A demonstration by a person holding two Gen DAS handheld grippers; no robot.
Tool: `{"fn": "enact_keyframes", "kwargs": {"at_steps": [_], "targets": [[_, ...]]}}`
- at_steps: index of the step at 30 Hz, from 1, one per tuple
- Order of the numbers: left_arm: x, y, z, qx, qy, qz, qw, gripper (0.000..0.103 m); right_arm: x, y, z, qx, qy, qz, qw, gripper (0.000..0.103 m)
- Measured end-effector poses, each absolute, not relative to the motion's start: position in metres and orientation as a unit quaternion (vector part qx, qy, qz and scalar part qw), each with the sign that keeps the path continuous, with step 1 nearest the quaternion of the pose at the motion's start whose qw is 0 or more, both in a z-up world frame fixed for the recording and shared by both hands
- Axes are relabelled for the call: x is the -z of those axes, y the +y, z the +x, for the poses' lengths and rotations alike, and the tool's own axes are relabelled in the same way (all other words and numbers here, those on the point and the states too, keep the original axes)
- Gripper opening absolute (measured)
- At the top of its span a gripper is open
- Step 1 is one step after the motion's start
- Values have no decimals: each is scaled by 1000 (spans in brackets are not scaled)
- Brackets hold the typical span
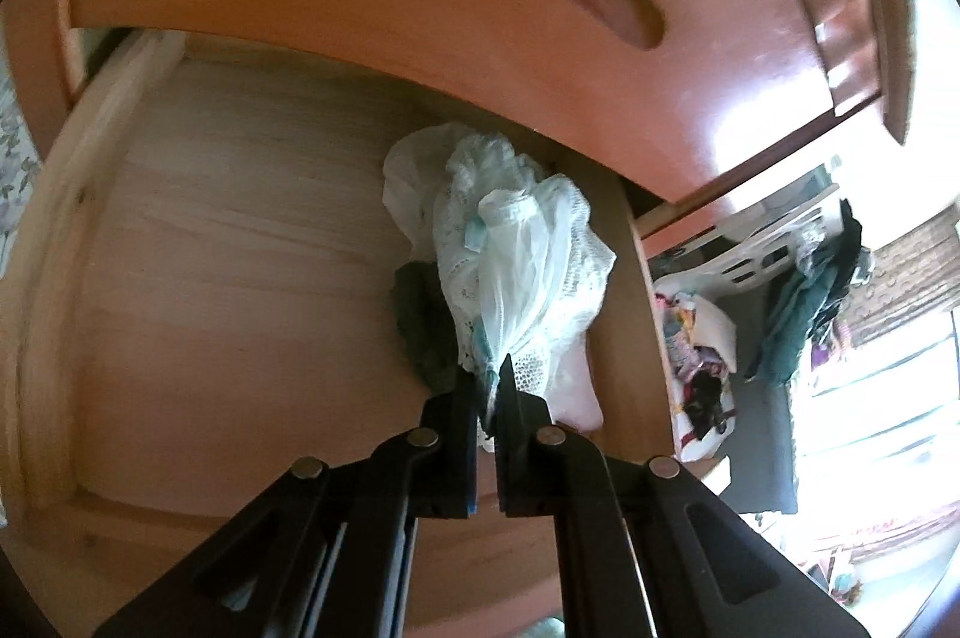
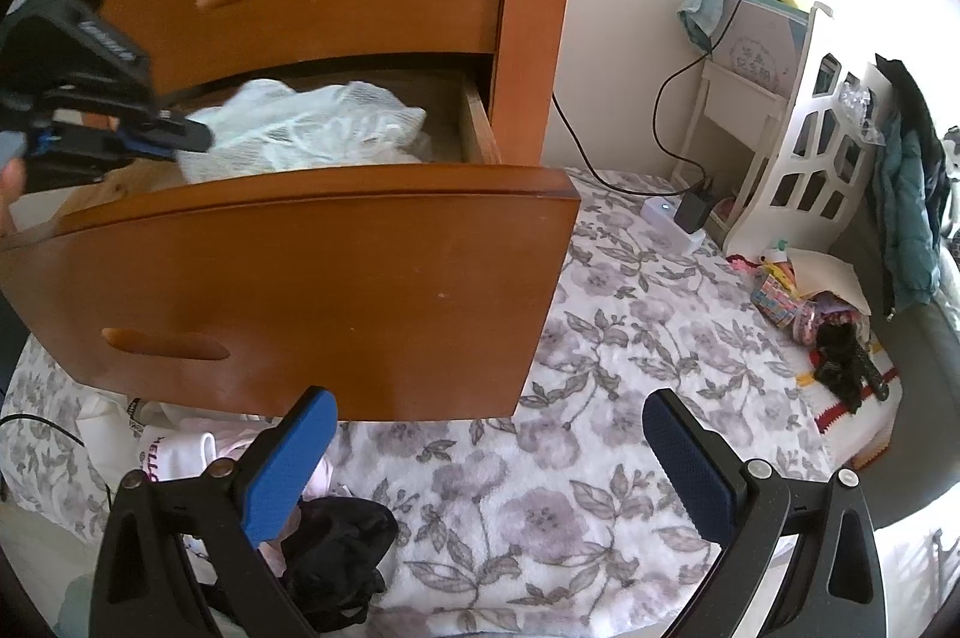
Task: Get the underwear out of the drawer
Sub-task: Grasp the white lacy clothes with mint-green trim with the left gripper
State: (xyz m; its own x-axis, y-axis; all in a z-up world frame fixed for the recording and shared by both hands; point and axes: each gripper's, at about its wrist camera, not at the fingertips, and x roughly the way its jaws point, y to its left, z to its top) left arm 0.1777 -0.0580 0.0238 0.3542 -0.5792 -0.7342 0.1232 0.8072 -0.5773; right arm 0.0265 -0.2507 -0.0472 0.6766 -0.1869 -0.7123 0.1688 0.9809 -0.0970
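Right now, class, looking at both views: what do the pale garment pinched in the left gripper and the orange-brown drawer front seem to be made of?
Pale mint-white garment, clamped in the left gripper: seems to be sheer mesh with lace trim; the weave shows through and the edges are scalloped. Fibre cannot be told.

Orange-brown drawer front: looks like varnished wood; faint grain and a soft sheen, with a cut-out handle slot.

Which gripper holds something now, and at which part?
The left gripper pinches the pale mesh underwear by its near bunched edge. The right gripper holds nothing.

floral bedspread (image 2: 600, 398), charger (image 2: 693, 209), teal jacket (image 2: 909, 212)
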Motion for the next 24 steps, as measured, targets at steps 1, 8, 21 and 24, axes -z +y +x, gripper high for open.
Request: {"fn": "enact_keyframes", "kwargs": {"at_steps": [1, 8, 21, 24], "targets": [[-25, -54, 175, 222, 519, -222, 795, 4, 47, -251, 26, 98, 391, -11, 915, 103], [-35, -32, 156, 218, 493, -236, 809, 4, 45, -248, 25, 100, 386, -19, 917, 103], [-85, -17, 160, 248, 436, -223, 836, 4, 43, -244, 23, 103, 380, -29, 919, 103], [-105, -17, 173, 251, 413, -219, 847, 4, 43, -242, 24, 103, 381, -33, 918, 103]]}}
